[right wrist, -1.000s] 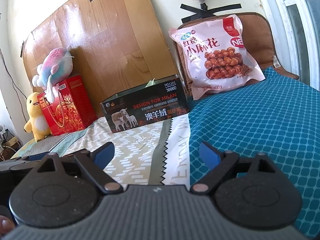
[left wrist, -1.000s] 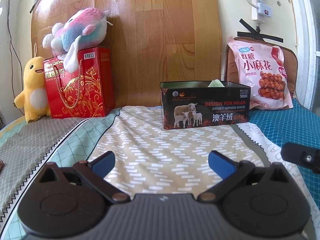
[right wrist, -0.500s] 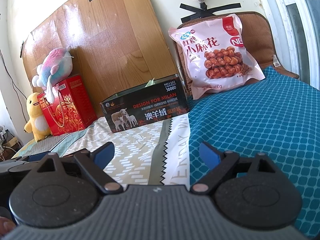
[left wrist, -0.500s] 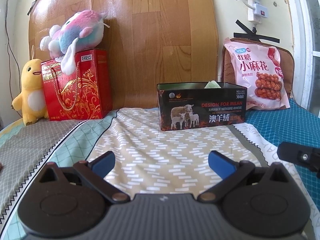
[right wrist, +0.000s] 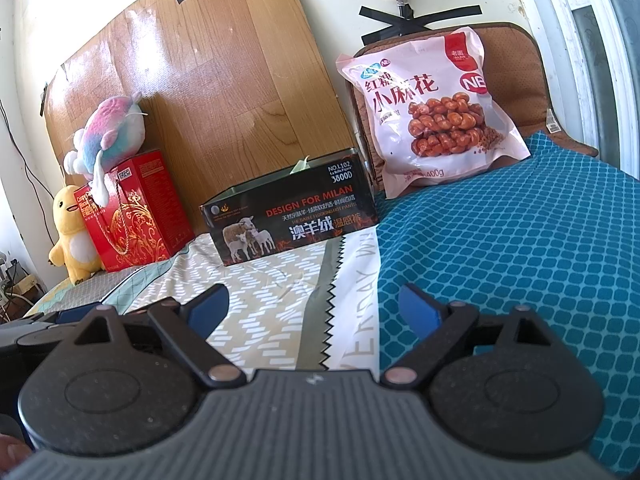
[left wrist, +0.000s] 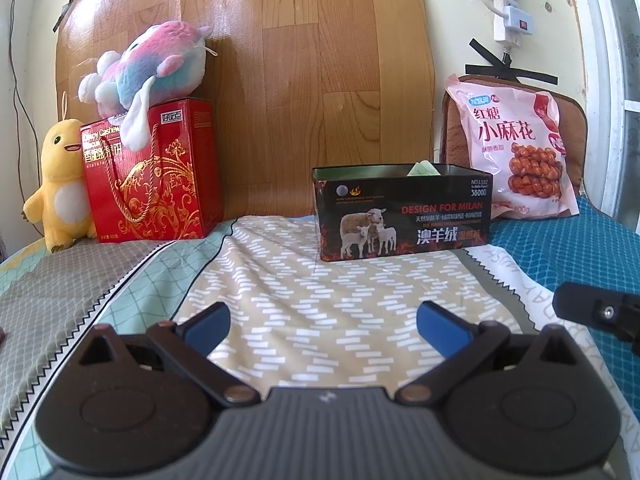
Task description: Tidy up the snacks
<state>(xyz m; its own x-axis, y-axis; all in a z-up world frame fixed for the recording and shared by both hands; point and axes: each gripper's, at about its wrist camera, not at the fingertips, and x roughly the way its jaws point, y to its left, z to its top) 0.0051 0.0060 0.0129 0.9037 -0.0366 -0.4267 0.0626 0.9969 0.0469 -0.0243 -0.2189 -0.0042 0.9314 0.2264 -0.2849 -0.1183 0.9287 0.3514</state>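
Note:
A black tin box (left wrist: 402, 210) (right wrist: 290, 220) printed with sheep stands open-topped on the bed, a pale green packet tip (left wrist: 422, 169) poking out of it. A pink snack bag (left wrist: 516, 148) (right wrist: 432, 112) of twisted dough leans against a brown cushion at the back right. A red gift box (left wrist: 150, 172) (right wrist: 134, 212) stands at the back left. My left gripper (left wrist: 324, 320) is open and holds nothing, well short of the tin. My right gripper (right wrist: 316, 306) is open and holds nothing, low over the bedding. Part of the right gripper (left wrist: 596, 312) shows in the left wrist view.
A pink-blue plush (left wrist: 150, 70) sits on the red box and a yellow plush (left wrist: 60, 184) stands beside it. A wooden board (left wrist: 304, 68) backs the bed. A power strip (left wrist: 510, 4) hangs on the wall. Blue patterned bedding (right wrist: 520, 248) covers the right side.
The left wrist view has shifted slightly, the tin and snack bag sitting a little differently in frame. The right wrist view is unchanged. Both grippers stay open.

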